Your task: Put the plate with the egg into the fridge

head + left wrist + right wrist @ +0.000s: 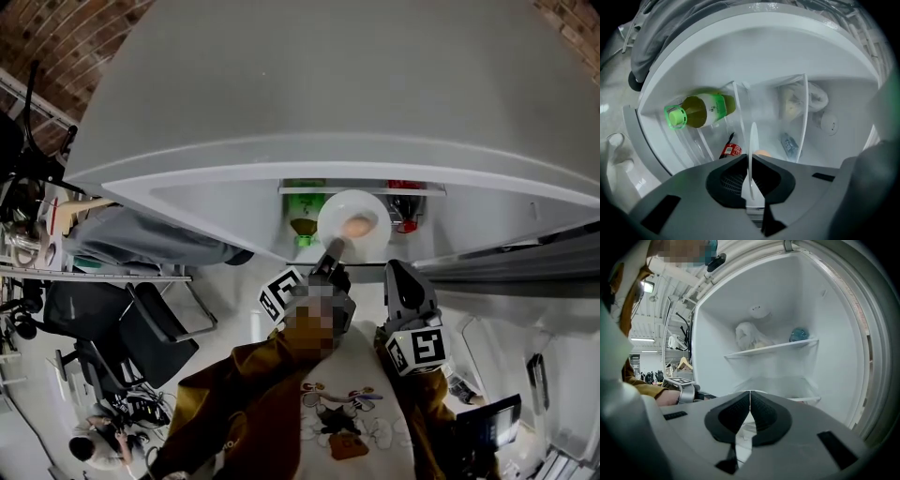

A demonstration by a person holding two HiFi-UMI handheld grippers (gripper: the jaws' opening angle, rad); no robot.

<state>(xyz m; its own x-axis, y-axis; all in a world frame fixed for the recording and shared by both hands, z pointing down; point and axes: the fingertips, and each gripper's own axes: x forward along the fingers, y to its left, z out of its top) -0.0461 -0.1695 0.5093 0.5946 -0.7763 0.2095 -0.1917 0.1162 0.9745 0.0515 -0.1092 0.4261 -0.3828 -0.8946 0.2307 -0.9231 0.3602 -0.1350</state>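
**White plate pinched by its rim at the fridge opening**

Hard to see plenty here. From the head view most of the fridge (281,103) interior sits under its broad grey top, with only a narrow band of the contents showing. A blurred patch covers part of the left tool (332,251) body. In the left gripper view the plate (753,140) comes edge-on, a thin white blade, so its face is lost. The egg (762,153) is just a pale orange sliver peeping over the right-hand jaw.

Back to the head view and the plate (333,208) opens up: round, white, shallow, with the egg (357,226) a small tan oval near its middle.

The left tool (751,164) pinches the plate's near rim, dark pads tight on either side. The dish reaches out past the jaw tips towards the shelves. Beyond it to the left lies a green-capped bottle (701,111) on its side, and a red-labelled container (731,150) sits lower down, just beside the plate's edge.

Over to the right tool (750,397): jaws pressed together, nothing between them, pointed at a white shelf (773,348). A crumpled white bag (750,338) and a small blue object (798,335) sit on it. In the head view the right tool (396,270) hangs just beside the plate's lower right edge, not touching it.
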